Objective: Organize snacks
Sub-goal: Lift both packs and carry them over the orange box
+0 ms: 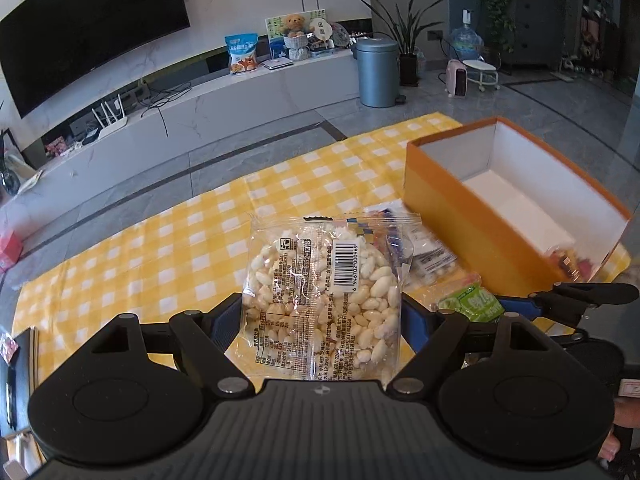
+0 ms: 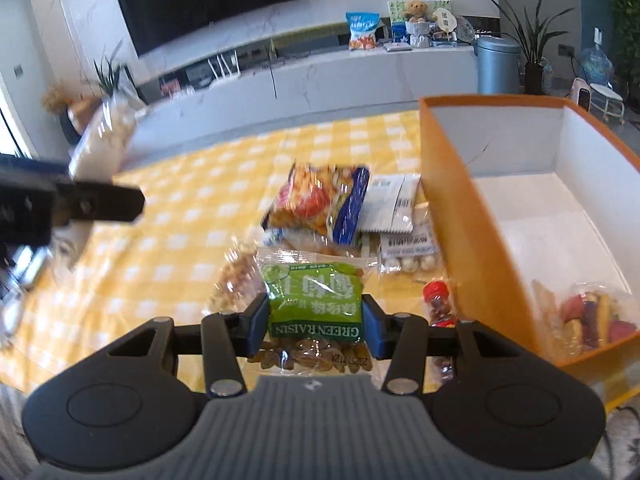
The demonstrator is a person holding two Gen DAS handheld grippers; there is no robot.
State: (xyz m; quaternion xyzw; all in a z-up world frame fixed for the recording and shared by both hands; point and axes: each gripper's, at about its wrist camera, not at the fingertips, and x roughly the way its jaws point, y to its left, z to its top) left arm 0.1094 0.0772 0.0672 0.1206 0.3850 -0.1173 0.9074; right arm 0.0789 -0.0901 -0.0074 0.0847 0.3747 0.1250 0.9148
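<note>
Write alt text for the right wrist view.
The right gripper is clamped on a green raisin packet above a yellow checked cloth. More snack packets lie ahead, beside an open orange box that already holds a few snacks.

A yellow checked tablecloth [image 2: 168, 240] covers the table. On it lie loose snack packets [image 2: 320, 204] beside an open orange box [image 2: 472, 216].

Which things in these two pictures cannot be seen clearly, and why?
- Right wrist view: the red and blue snack bag is motion-blurred, so its print is unreadable.
- Right wrist view: the snacks in the orange box are partly hidden by its wall.
- Left wrist view: the puffed rice pack has label text too small to read.
</note>
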